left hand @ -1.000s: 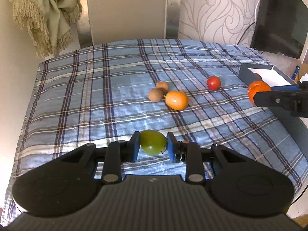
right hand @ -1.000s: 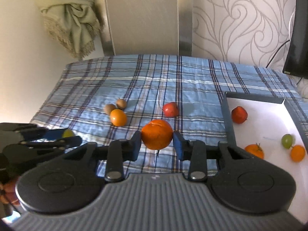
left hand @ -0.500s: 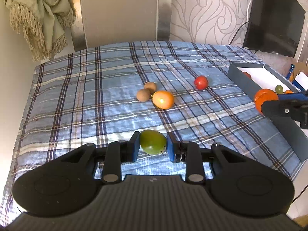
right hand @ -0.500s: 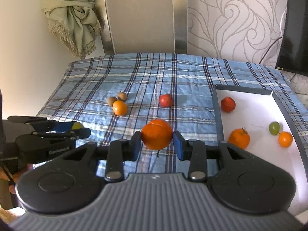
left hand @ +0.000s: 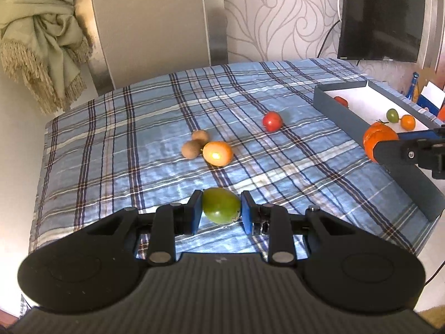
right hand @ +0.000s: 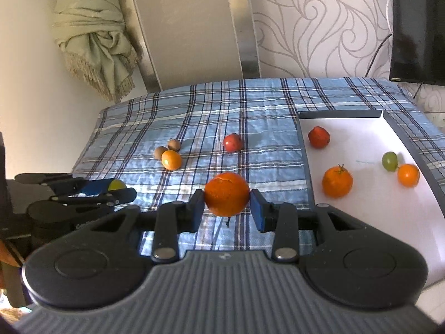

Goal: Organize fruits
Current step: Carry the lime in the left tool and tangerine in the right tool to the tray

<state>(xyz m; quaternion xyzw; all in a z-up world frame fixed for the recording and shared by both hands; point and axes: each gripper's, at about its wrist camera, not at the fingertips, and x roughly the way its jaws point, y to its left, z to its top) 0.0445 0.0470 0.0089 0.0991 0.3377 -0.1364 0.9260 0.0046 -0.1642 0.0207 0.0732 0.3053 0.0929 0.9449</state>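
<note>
My left gripper [left hand: 221, 207] is shut on a green fruit [left hand: 221, 205] and holds it above the near part of the plaid cloth. My right gripper [right hand: 227, 194] is shut on a large orange [right hand: 226, 193], held above the cloth just left of the grey box [right hand: 304, 150]. The box holds a red fruit [right hand: 319, 137], an orange with a stem [right hand: 337, 181], a green fruit [right hand: 389, 161] and a small orange [right hand: 408, 174]. On the cloth lie a red fruit [left hand: 272, 121], an orange fruit [left hand: 217, 153] and two brown fruits [left hand: 190, 149].
The table with the blue plaid cloth [left hand: 125, 139] stands against a wall. A beige fringed cloth [left hand: 41, 41] hangs at the back left. A dark screen [left hand: 381, 19] hangs at the back right. A blue bottle [left hand: 414, 86] stands beyond the box.
Both grippers have drawn back and swung right, each still holding its fruit. More of the box and its fruits shows now. The fruits on the cloth have not moved.
</note>
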